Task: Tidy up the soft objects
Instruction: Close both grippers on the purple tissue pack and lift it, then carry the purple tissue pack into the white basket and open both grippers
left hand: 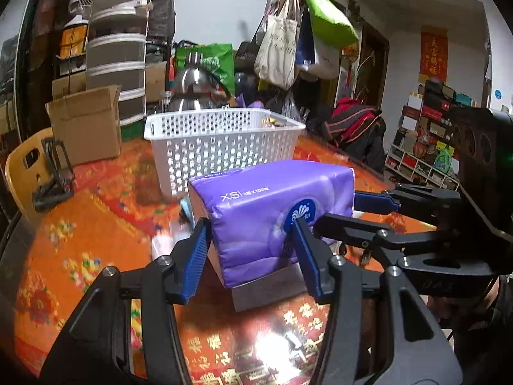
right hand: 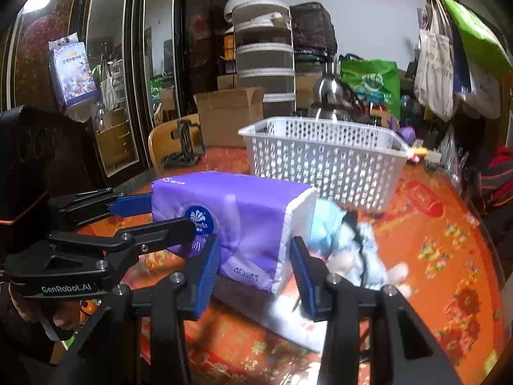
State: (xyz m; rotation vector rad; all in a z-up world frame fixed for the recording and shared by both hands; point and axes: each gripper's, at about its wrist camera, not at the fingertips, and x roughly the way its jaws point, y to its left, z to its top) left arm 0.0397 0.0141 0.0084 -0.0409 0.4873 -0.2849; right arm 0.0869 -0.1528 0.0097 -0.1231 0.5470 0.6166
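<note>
A purple tissue pack (left hand: 272,211) is held just above the table between both grippers. My left gripper (left hand: 253,250) is shut on one end of the pack, its blue pads pressing the sides. My right gripper (right hand: 256,263) is shut on the other end of the tissue pack (right hand: 234,215). Each gripper shows in the other's view, the right one (left hand: 378,205) and the left one (right hand: 128,215). A white perforated basket (left hand: 221,147) stands behind the pack, also in the right wrist view (right hand: 323,157). A light blue soft toy (right hand: 352,243) lies beside the pack on a white pack (right hand: 295,317).
The table has an orange floral cloth (left hand: 80,240). A cardboard box (left hand: 86,125) and a black stand (left hand: 54,173) sit at the far left. A steel kettle (left hand: 192,86) and bags stand behind the basket. A coat rack with hanging bags (left hand: 288,41) is beyond.
</note>
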